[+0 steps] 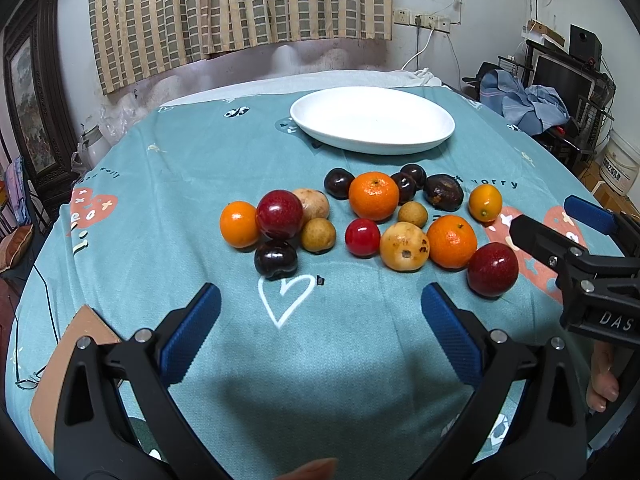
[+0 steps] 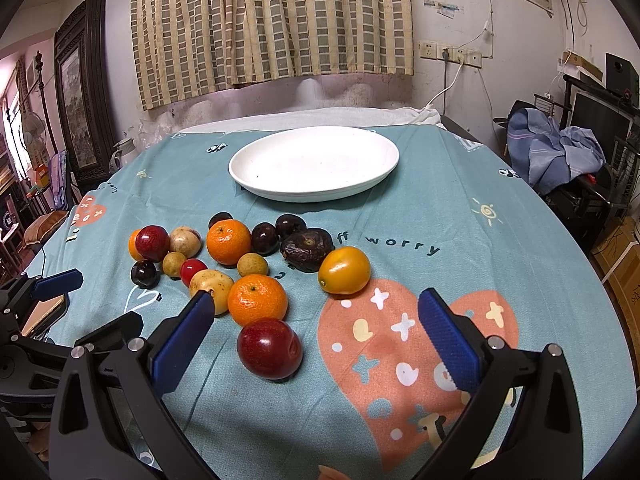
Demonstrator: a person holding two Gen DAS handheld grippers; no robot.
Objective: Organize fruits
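Closest to me, the left black gripper with blue ribbed pads (image 1: pixel 320 332) hangs over the teal printed tablecloth (image 1: pixel 180 184) with its fingers spread wide and nothing between them, above a white outlined heart on the cloth. The right black gripper with blue pads (image 2: pixel 316 340) is likewise spread apart and empty, hovering low over a large salmon heart print; a glossy dark-red plum (image 2: pixel 269 348) lies on the cloth between its fingers, nearer the left pad, touched by neither. Just past that plum at twelve o'clock sits a round orange mandarin (image 2: pixel 257 299), with a speckled yellow-brown loquat (image 2: pixel 212 287) touching it at nine o'clock and an oval orange kumquat (image 2: pixel 344 270) off at two o'clock. Further back the loose fruits cluster in a band across the cloth: a small bright-red cherry tomato (image 2: pixel 193 271), a second larger mandarin (image 2: pixel 228 241), a wrinkled dark-brown passion fruit (image 2: pixel 306 249), several near-black cherries, small tan longans, and at the band's nine o'clock end a second red plum (image 2: pixel 152 243) resting against another orange fruit. Beyond them all, at twelve o'clock, the shallow white oval plate (image 2: pixel 280 192) stands with nothing in it; every fruit lies on the cloth. Behind it hangs a checked beige curtain (image 2: pixel 272 20).
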